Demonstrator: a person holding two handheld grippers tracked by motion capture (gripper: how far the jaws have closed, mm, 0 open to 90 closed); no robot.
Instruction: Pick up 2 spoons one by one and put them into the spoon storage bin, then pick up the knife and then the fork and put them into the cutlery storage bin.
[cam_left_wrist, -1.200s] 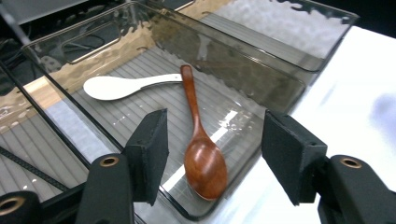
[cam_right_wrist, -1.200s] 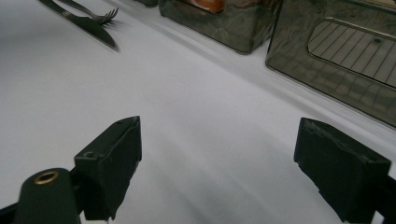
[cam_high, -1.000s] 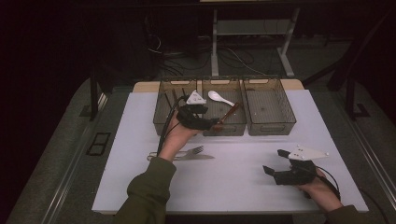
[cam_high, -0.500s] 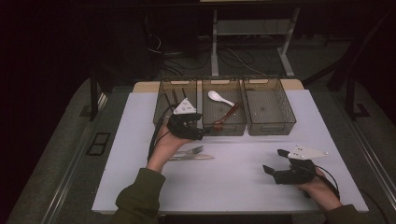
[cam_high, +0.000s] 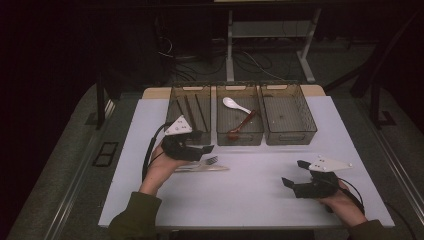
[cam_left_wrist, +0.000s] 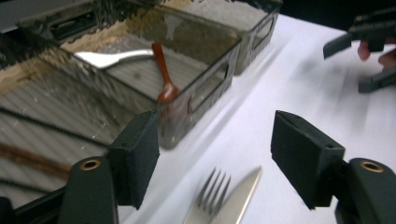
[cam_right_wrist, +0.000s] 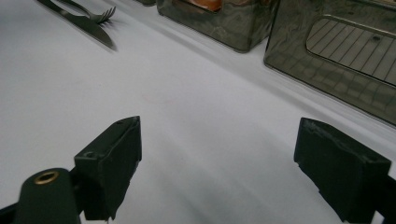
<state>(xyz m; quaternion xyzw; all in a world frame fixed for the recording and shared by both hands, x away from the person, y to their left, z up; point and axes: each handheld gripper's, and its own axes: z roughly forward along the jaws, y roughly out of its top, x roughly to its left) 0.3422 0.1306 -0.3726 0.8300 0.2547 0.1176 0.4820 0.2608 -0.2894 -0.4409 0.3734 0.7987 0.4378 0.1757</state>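
A metal fork (cam_high: 210, 160) and a table knife (cam_high: 202, 168) lie side by side on the white tabletop (cam_high: 250, 195), just in front of the left bin (cam_high: 191, 86). My left gripper (cam_high: 204, 149) hovers open right over them, with nothing between its jaws. From the left gripper view (cam_left_wrist: 215, 149), the fork's tines (cam_left_wrist: 212, 189) and the knife's tip (cam_left_wrist: 240, 196) lie below the gap. At the near right my right gripper (cam_high: 295, 173) is open and empty over bare table, also seen from its own camera (cam_right_wrist: 217, 163). The fork (cam_right_wrist: 95, 14) and knife (cam_right_wrist: 88, 25) lie far off from it.
Three smoky clear bins stand in a row at the table's back. The middle bin (cam_high: 240, 137) holds a white spoon (cam_high: 235, 105) and a reddish-brown spoon (cam_high: 242, 125). The left one holds dark sticks. The right bin (cam_high: 290, 136) looks bare. Cables and table legs lie beyond.
My left gripper has drawn back from over the bins toward the near left and now sits above the fork and knife. The right gripper has not moved.
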